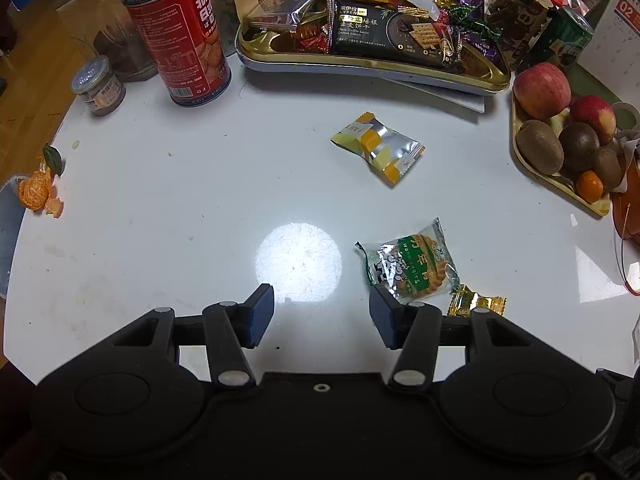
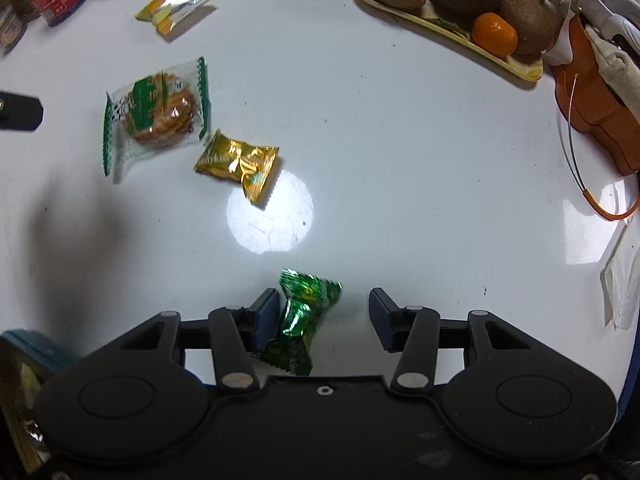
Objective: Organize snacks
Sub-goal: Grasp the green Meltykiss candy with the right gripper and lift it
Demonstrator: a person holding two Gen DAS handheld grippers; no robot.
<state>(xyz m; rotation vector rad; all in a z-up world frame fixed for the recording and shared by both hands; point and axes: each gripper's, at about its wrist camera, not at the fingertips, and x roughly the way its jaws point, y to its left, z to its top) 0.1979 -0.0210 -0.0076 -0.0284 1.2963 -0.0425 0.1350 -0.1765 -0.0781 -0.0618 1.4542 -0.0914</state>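
My right gripper (image 2: 324, 302) points down at the white table (image 2: 400, 160). A green foil candy (image 2: 302, 316) lies between its fingers, against the left pad; the right pad stands clear of it, so the jaws are open. A gold candy (image 2: 238, 162) and a clear green cookie pack (image 2: 158, 112) lie further ahead on the left. My left gripper (image 1: 322, 304) hovers open with nothing between its fingers. The cookie pack (image 1: 412, 268) and gold candy (image 1: 476, 304) sit by its right finger, and a yellow-silver packet (image 1: 378, 146) lies ahead. A gold tray (image 1: 280, 42) heaped with snacks stands at the back.
A red biscuit tin (image 1: 180, 36) and a small jar (image 1: 98, 86) stand at the back left. The fruit tray (image 1: 532, 160) holds apples and kiwis on the right. Orange peel (image 1: 38, 192) lies at the left edge. An orange bag (image 2: 592, 96) sits far right.
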